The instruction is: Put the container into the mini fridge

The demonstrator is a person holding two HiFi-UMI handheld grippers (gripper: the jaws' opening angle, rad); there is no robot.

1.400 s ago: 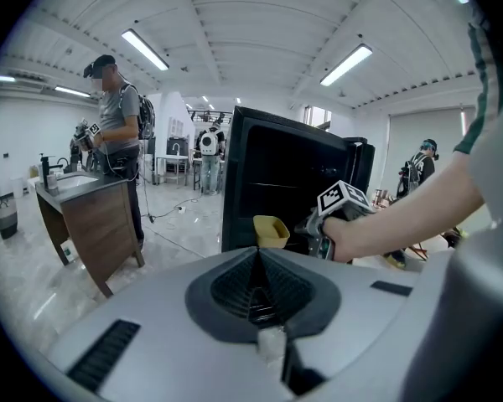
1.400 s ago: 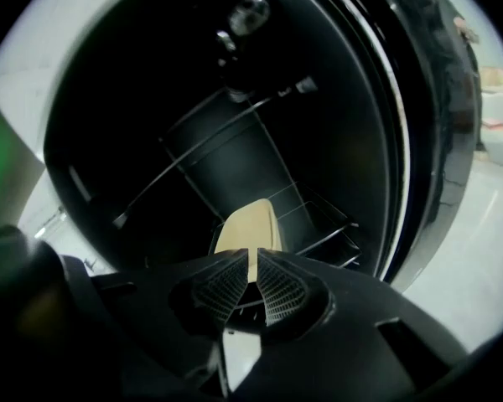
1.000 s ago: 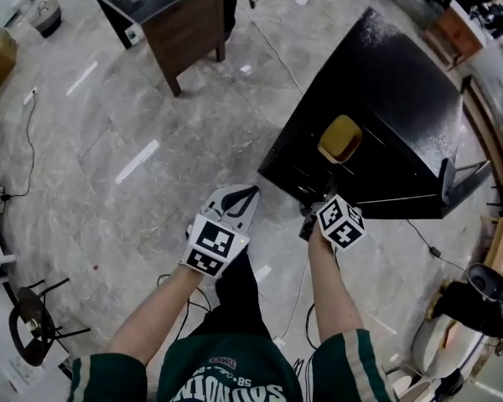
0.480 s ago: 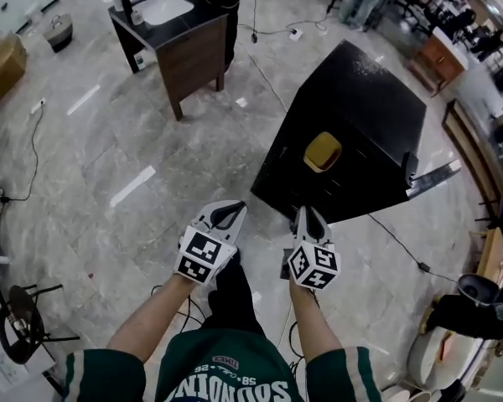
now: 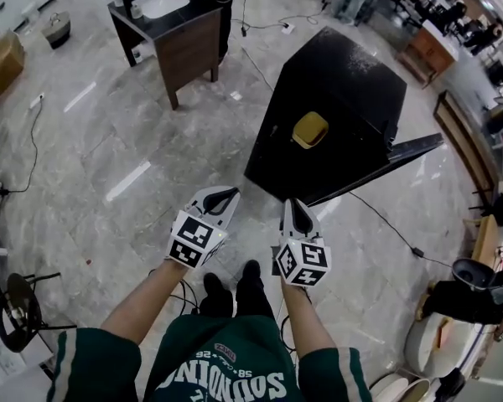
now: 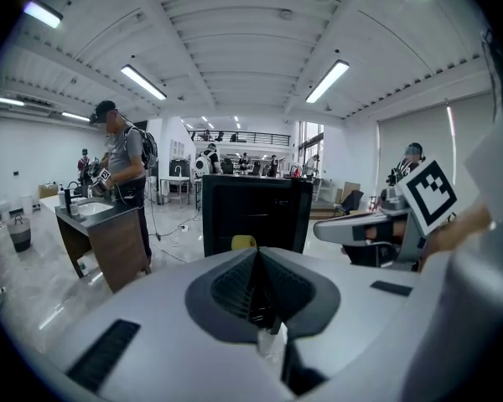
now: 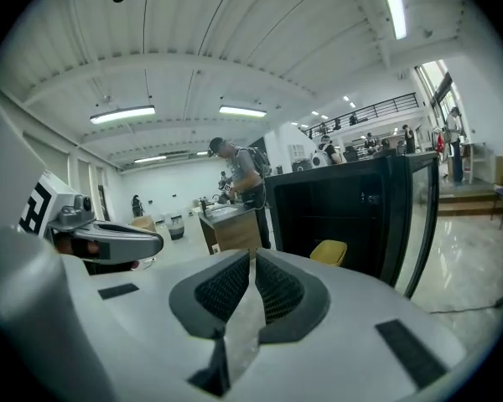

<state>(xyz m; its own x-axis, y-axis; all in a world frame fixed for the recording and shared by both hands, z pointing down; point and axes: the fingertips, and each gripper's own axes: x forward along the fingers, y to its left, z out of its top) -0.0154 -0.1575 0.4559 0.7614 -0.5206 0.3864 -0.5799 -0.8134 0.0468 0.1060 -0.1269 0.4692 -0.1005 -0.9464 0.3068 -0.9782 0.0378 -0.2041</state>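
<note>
A black mini fridge [image 5: 344, 82] stands on the marble floor ahead of me, its door [image 5: 415, 147] swung open to the right. The yellow container [image 5: 309, 129] sits inside the fridge opening; it also shows in the left gripper view as a container [image 6: 244, 242] and in the right gripper view as a container [image 7: 329, 251]. My left gripper [image 5: 226, 193] and right gripper [image 5: 297, 204] are held side by side a short way back from the fridge front. Both are shut, with nothing between the jaws of the left gripper [image 6: 256, 251] or the right gripper [image 7: 251, 256].
A dark wooden counter with a sink [image 5: 178, 25] stands at the back left, with a person [image 6: 121, 162] working at it. A cable [image 5: 386, 229] trails over the floor right of the fridge. A stool [image 5: 15, 312] is at the left edge, and desks and equipment [image 5: 465, 300] at the right.
The right gripper has pulled back from the fridge front and I have stepped away. Both grippers now hang level, apart from the fridge. The container stays inside.
</note>
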